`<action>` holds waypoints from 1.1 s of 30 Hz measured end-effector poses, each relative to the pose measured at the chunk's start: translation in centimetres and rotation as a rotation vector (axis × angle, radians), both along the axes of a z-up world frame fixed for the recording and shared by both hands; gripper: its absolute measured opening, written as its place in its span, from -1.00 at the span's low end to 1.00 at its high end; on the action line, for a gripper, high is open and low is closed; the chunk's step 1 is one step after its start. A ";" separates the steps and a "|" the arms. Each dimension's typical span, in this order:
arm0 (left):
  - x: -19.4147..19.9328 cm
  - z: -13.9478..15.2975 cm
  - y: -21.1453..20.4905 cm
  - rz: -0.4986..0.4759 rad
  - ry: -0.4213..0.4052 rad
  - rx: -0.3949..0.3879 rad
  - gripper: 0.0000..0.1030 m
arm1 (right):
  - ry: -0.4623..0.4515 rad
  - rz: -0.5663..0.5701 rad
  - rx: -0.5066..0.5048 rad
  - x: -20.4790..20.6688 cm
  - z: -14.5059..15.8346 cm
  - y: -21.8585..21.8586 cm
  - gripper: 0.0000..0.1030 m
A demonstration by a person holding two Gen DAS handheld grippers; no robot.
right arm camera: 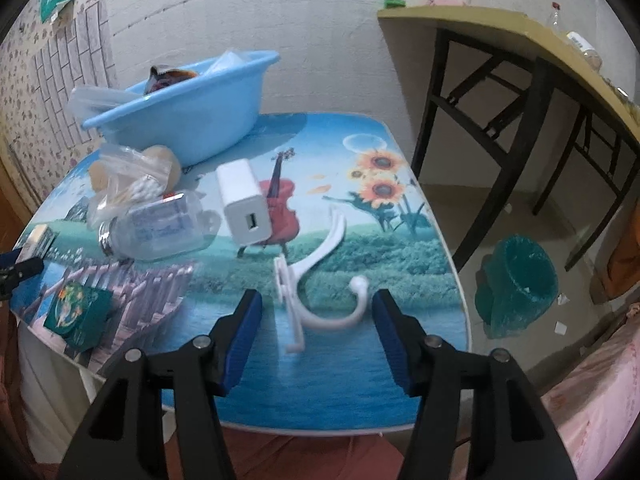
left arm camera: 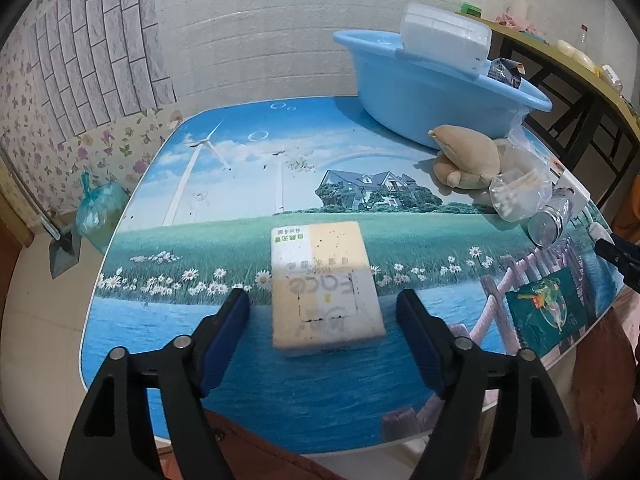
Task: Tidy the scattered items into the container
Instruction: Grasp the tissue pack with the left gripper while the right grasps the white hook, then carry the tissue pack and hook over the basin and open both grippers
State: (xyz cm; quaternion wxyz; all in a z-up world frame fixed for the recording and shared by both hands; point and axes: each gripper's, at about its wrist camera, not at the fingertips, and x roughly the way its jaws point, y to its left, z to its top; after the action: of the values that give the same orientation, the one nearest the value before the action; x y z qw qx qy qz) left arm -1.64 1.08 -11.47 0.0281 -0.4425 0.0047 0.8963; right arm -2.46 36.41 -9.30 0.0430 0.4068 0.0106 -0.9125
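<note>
Left tool [left arm camera: 323, 312] gapes around the tissue pack [left arm camera: 324, 286], its long axis toward 12 o'clock; right tool [right arm camera: 316, 312] gapes around the white hook [right arm camera: 320, 276]

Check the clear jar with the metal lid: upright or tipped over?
Tipped over. The clear jar lies on its side on the table, metal lid facing sideways toward the table's near edge.

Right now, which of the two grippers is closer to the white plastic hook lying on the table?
The right one. The right gripper is open with the white hook lying just ahead between its fingers. The left gripper is over at the tissue pack, away from the hook.
</note>
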 end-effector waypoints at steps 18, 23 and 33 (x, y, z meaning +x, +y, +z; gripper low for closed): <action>0.3 2.5 0.2 -0.029 0.086 0.035 -0.09 | 0.087 0.032 -0.017 0.6 2.4 -0.5 -0.11; 0.2 5.8 0.9 -0.055 0.144 0.056 -0.09 | 0.154 0.070 -0.048 0.8 5.3 -1.6 -0.11; -2.4 9.7 3.0 -0.117 0.222 0.067 -0.09 | 0.247 0.189 -0.095 -0.9 9.5 -5.6 -0.11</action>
State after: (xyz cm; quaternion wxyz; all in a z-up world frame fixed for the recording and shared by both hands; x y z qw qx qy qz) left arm -4.01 4.13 -1.80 0.0945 -0.3385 0.0038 0.9362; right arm -3.33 30.80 0.24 0.1460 0.2862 0.0108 -0.9469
